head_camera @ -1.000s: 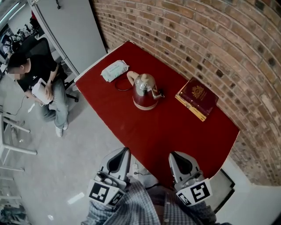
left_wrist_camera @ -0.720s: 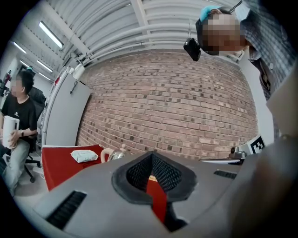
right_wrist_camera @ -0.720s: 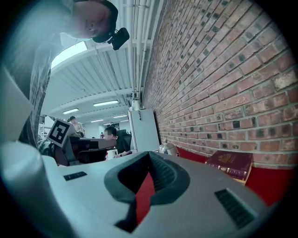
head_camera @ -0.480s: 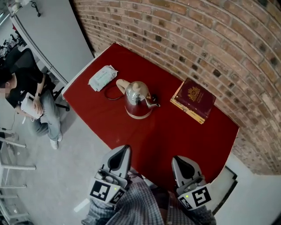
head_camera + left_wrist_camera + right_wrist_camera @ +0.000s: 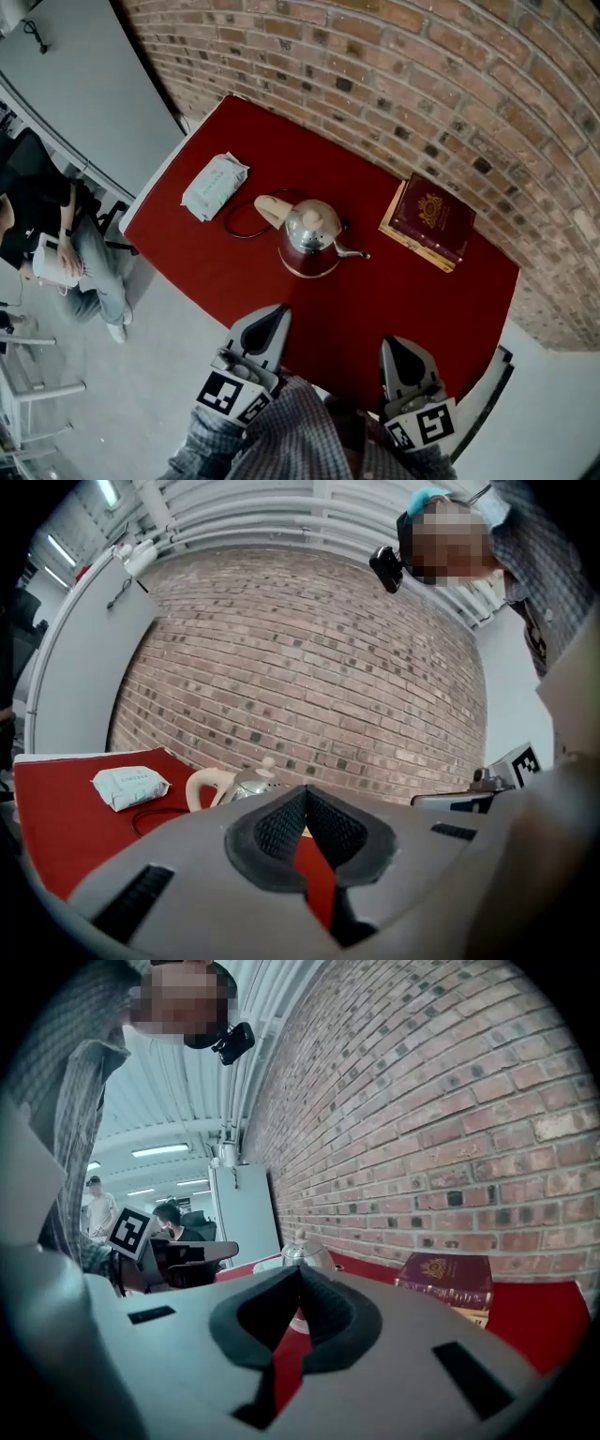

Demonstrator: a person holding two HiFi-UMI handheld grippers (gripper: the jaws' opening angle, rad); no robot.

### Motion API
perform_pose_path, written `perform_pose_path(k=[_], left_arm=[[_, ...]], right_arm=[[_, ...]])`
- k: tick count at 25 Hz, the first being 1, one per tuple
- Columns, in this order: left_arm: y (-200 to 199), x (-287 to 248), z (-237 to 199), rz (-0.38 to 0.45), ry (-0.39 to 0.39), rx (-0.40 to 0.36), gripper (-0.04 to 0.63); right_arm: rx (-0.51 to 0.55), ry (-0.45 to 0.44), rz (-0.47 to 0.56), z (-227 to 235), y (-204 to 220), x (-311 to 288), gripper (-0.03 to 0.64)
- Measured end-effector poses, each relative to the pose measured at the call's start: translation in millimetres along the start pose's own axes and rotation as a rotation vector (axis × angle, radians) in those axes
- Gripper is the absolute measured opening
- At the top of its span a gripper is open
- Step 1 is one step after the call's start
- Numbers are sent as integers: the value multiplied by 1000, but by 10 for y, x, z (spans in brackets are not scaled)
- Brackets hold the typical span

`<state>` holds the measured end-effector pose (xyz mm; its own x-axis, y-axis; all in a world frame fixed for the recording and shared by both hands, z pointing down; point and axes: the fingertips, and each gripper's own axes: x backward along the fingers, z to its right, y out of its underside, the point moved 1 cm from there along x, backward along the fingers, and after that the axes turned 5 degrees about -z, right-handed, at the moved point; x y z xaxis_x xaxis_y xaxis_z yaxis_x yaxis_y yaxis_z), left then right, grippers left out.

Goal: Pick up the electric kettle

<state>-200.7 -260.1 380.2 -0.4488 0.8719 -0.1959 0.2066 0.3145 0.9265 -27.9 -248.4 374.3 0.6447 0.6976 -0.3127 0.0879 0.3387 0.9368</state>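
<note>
A shiny steel electric kettle (image 5: 312,240) with a cream handle and a small spout stands on the red table (image 5: 375,309), its black cord looped at its left. My left gripper (image 5: 274,315) is shut and empty near the table's front edge, well short of the kettle. My right gripper (image 5: 392,345) is shut and empty beside it, over the table's near edge. The kettle (image 5: 246,784) shows just past the tips of the left gripper (image 5: 305,791) in the left gripper view. It pokes up as a kettle top (image 5: 302,1252) behind the right gripper (image 5: 300,1271) in the right gripper view.
A dark red book (image 5: 433,221) lies at the table's right by the brick wall (image 5: 450,84). A pale wipes pack (image 5: 215,186) lies at the left. A seated person (image 5: 47,244) is on the floor side, far left. A grey panel (image 5: 84,84) stands behind.
The view has shifted: the kettle and table now sit lower and nearer the grippers. Both grippers have come forward toward the table edge, still shut.
</note>
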Motion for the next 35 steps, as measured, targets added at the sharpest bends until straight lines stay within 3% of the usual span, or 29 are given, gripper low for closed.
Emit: perform_pose_path(k=[6,12,19,23,28,35], left_arm=[[-50,-178,-471,-23,55,4,8],[-30,-364,-1015,-10,40,124,12],[68,-665,-1504,-38,42,163,89],[255,-869,-1707,-98,47,157,107],[375,-1099,-1891,-111,75,258,181],[510,-1352,-2063,-152,68,246,189]], right_arm=[[-15,47,-19,-157,-47,-364,8],[-32,99,-43,-261,-27,-572,8],[-67,162,-76,-252,76,-805,8],[-90,180,-91,-280,118,-925,8],[-135,182,-104,-304,142,-1077,7],[-161,198,-117,-257,204,-1225,8]])
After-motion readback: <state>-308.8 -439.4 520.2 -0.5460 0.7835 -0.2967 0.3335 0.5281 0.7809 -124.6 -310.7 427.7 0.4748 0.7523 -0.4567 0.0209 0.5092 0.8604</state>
